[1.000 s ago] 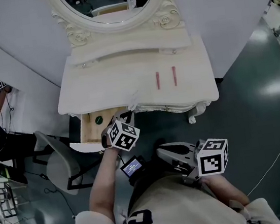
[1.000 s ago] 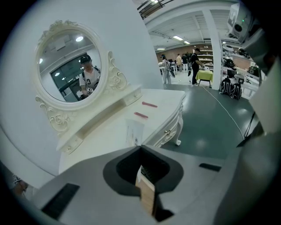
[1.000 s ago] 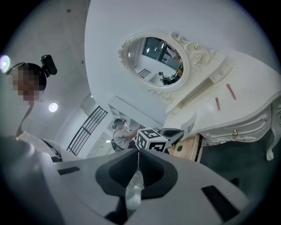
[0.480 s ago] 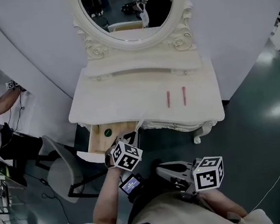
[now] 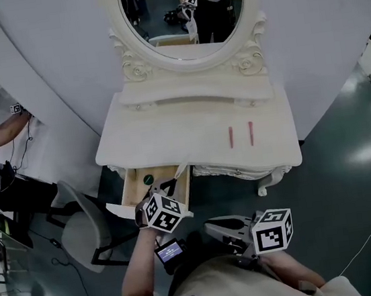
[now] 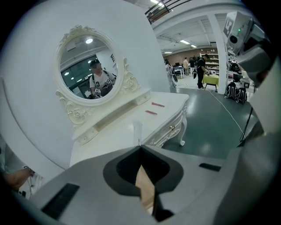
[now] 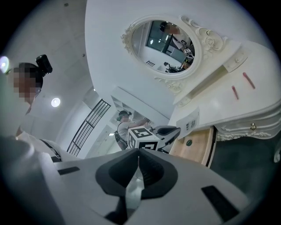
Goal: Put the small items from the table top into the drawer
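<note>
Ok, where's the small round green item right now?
The small round green item lies in the open wooden drawer, head view left of centre, near the drawer's back under the white dressing table's front edge, just beyond the left gripper.

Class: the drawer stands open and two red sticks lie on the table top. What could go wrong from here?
1. The red sticks lie thin, flat and close together; pinching one may nudge the other or let it slip from the jaws.
2. The open drawer juts out right by the shut left hand-held gripper, which could knock it on its way to the sticks.
</note>
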Available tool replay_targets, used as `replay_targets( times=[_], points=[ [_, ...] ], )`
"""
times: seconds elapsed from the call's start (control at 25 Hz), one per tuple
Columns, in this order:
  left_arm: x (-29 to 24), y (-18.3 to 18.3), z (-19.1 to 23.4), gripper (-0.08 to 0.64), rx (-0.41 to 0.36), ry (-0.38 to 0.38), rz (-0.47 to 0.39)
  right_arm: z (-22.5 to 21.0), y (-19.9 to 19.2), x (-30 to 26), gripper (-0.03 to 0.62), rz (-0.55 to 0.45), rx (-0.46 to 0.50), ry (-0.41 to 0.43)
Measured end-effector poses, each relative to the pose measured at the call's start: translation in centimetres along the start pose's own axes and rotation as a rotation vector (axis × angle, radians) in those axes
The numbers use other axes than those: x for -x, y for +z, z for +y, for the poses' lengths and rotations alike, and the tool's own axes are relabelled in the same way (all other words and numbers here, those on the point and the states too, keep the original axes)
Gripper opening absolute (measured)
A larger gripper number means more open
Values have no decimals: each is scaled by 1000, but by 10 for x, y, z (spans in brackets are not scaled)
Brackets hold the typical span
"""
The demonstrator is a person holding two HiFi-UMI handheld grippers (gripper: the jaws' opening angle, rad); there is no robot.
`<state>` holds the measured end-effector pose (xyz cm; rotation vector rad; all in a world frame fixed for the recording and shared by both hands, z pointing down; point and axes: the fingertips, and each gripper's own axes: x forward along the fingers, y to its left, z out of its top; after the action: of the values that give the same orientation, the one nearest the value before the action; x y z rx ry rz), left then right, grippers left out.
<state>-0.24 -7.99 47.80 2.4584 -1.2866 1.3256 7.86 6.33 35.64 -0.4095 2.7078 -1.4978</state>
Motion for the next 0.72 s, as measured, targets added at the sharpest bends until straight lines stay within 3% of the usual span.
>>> replay_targets(
  times=[0.36,0.72],
  points=[
    [17,-37,38,55,39,8,-5,7,-1,-43,29,-7,7,-17],
    [24,-46,47,55,55,-18,-40,13,0,-63,29,-13,24,-64]
  ],
)
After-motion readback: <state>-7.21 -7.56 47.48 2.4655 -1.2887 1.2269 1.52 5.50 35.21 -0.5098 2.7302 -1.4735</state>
